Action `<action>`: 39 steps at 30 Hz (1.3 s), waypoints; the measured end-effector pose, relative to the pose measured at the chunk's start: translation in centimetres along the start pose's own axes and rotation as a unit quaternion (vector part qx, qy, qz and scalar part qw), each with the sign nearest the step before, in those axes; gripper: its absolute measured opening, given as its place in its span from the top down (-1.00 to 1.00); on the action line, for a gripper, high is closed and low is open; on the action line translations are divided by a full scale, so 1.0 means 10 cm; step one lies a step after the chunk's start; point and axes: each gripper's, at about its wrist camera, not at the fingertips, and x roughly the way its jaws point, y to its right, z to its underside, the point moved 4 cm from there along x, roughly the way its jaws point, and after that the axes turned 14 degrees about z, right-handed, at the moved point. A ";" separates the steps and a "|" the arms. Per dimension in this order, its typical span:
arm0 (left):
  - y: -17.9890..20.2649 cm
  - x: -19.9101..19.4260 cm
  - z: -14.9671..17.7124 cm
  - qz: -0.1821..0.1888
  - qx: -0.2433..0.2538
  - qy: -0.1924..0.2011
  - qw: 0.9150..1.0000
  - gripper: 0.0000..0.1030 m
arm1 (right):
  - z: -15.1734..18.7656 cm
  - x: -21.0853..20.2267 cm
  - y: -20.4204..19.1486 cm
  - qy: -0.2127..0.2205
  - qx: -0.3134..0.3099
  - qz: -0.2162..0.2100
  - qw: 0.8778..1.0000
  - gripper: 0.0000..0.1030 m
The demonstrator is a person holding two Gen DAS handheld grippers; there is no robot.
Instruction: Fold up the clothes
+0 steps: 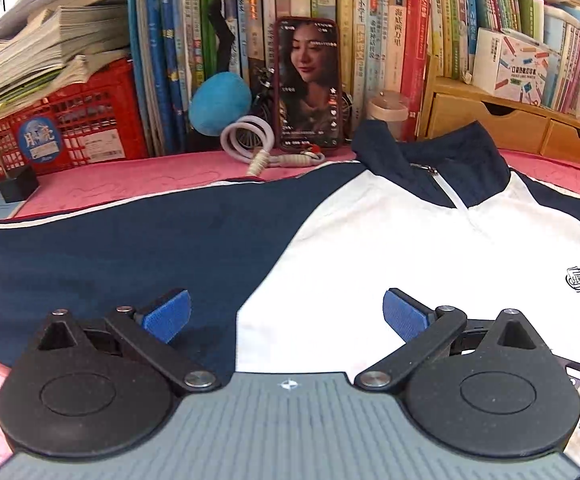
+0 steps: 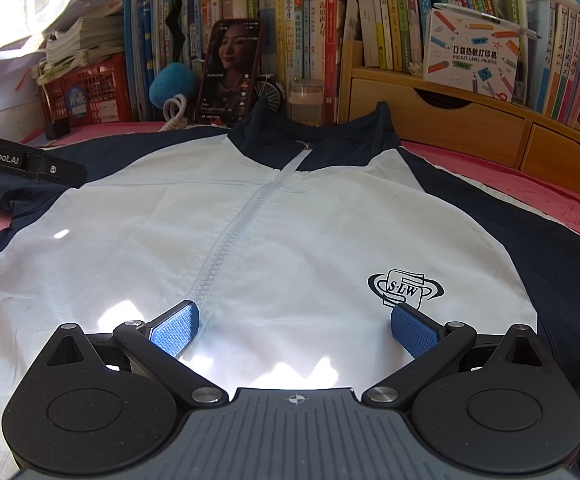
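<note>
I have both grippers, left (image 1: 286,314) and right (image 2: 294,330), low over the flat jacket (image 2: 290,220); fingers (image 2: 176,330) spread wide, gripping nothing.

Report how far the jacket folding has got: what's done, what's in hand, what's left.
Done: the jacket lies flat, front up and zipped, on the pink cover, collar toward the books. No fold shows yet.
In hand: nothing. The left gripper and right gripper are both open over the white front.
Left: all of the folding, sleeves and body alike.
</note>
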 end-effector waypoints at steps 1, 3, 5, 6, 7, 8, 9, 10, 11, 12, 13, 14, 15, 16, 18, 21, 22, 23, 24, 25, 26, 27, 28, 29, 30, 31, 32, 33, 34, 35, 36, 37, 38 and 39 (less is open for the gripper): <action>0.02 0.09 0.04 -0.014 0.008 -0.008 1.000 -1.00 | -0.01 0.01 0.02 0.002 -0.009 -0.003 1.000 -1.00; -0.04 0.13 0.08 -0.028 0.016 -0.005 0.999 -1.00 | -0.03 0.03 0.15 0.008 -0.024 0.014 1.000 -1.00; -0.17 0.09 0.07 -0.037 0.014 0.003 0.999 -1.00 | -0.03 0.09 0.46 0.002 0.002 0.060 0.998 -1.00; -0.26 0.06 0.06 -0.051 0.016 0.005 0.999 -1.00 | -0.02 0.14 0.67 -0.010 0.037 0.074 0.997 -1.00; -0.34 0.04 0.06 -0.066 0.020 0.009 0.998 -1.00 | 0.00 0.17 0.88 -0.022 0.073 0.088 0.993 -1.00; -0.45 0.02 0.07 -0.084 0.022 0.013 0.996 -1.00 | 0.02 0.20 1.08 -0.027 0.093 0.117 0.988 -1.00; -0.57 0.00 0.09 -0.099 0.015 0.016 0.995 -1.00 | 0.04 0.22 1.24 -0.030 0.109 0.149 0.982 -1.00; -0.69 -0.02 0.11 -0.111 0.004 0.016 0.994 -1.00 | 0.07 0.24 1.41 -0.038 0.136 0.172 0.975 -1.00; -0.81 -0.05 0.12 -0.123 -0.007 0.017 0.992 -1.00 | 0.10 0.25 1.57 -0.047 0.165 0.195 0.966 -1.00; -0.93 -0.07 0.14 -0.134 -0.018 0.017 0.991 -1.00 | 0.11 0.25 1.66 -0.054 0.175 0.225 0.957 -1.00; -1.03 -0.11 0.15 -0.141 -0.029 0.017 0.989 -1.00 | 0.12 0.25 1.75 -0.061 0.182 0.256 0.947 -1.00; -1.10 -0.14 0.15 -0.143 -0.040 0.018 0.989 -1.00 | 0.12 0.23 1.79 -0.064 0.183 0.288 0.938 -1.00; -1.15 -0.19 0.13 -0.143 -0.050 0.023 0.988 -1.00 | 0.11 0.21 1.81 -0.066 0.178 0.311 0.931 -0.99; -1.15 -0.25 0.09 -0.135 -0.051 0.037 0.989 -0.99 | 0.08 0.18 1.80 -0.059 0.177 0.313 0.931 -0.99; -1.09 -0.37 -0.01 -0.110 -0.044 0.070 0.990 -1.00 | -0.03 0.08 1.71 -0.028 0.188 0.268 0.944 -0.99; -0.77 -0.39 -0.22 -0.042 -0.012 0.094 0.995 -1.00 | -0.36 0.01 1.39 0.018 0.177 0.181 0.967 -0.99; -0.65 -0.37 -0.28 -0.020 -0.001 0.097 0.995 -1.00 | -0.45 0.03 1.24 0.028 0.160 0.149 0.975 -0.99; -0.52 -0.31 -0.33 -0.005 0.013 0.096 0.995 -1.00 | -0.53 0.05 1.09 0.038 0.144 0.117 0.982 -0.99; -0.38 -0.23 -0.38 0.004 0.028 0.093 0.995 -1.00 | -0.61 0.09 0.92 0.046 0.123 0.088 0.987 -0.99; -0.26 -0.13 -0.41 0.007 0.042 0.088 0.995 -1.00 | -0.68 0.15 0.73 0.053 0.098 0.063 0.992 -0.99; -0.17 -0.02 -0.42 0.008 0.051 0.081 0.995 -1.00 | -0.73 0.21 0.54 0.058 0.073 0.045 0.995 -0.99; -0.09 0.09 -0.43 0.010 0.057 0.073 0.996 -1.00 | -0.75 0.27 0.42 0.061 0.057 0.034 0.996 -0.99; -0.02 0.20 -0.44 0.012 0.063 0.065 0.996 -1.00 | -0.78 0.33 0.27 0.059 0.040 0.022 0.997 -0.99; 0.04 0.31 -0.44 0.014 0.065 0.057 0.996 -1.00 | -0.79 0.40 0.16 0.055 0.031 0.009 0.998 -0.99; 0.06 0.40 -0.43 0.013 0.064 0.050 0.997 -1.00 | -0.78 0.46 0.09 0.050 0.029 -0.005 0.998 -0.99; 0.08 0.49 -0.41 0.010 0.063 0.044 0.997 -1.00 | -0.77 0.53 0.03 0.044 0.027 -0.019 0.999 -0.99; 0.08 0.58 -0.38 0.002 0.061 0.036 0.997 -1.00 | -0.76 0.61 0.00 0.034 0.028 -0.025 0.999 -0.99; 0.05 0.64 -0.36 -0.007 0.058 0.032 0.998 -1.00 | -0.74 0.68 0.00 0.022 0.031 -0.017 0.999 -0.99; 0.01 0.69 -0.34 -0.013 0.053 0.032 0.998 -1.00 | -0.72 0.76 0.01 0.011 0.035 -0.008 0.999 -1.00; -0.03 0.71 -0.33 -0.013 0.043 0.031 0.999 -1.00 | -0.73 0.81 0.08 0.007 0.046 0.001 0.999 -1.00; -0.08 0.71 -0.33 -0.016 0.029 0.031 0.999 -1.00 | -0.74 0.85 0.15 0.003 0.059 0.011 0.998 -1.00; -0.13 0.71 -0.33 -0.023 0.015 0.032 0.999 -1.00 | -0.75 0.92 0.23 -0.006 0.069 0.038 0.997 -1.00; -0.18 0.72 -0.34 -0.028 0.003 0.033 0.999 -1.00 | -0.75 0.96 0.31 -0.010 0.072 0.060 0.996 -1.00; -0.22 0.72 -0.35 -0.032 -0.007 0.033 0.999 -1.00 | -0.76 1.00 0.39 -0.014 0.073 0.081 0.994 -1.00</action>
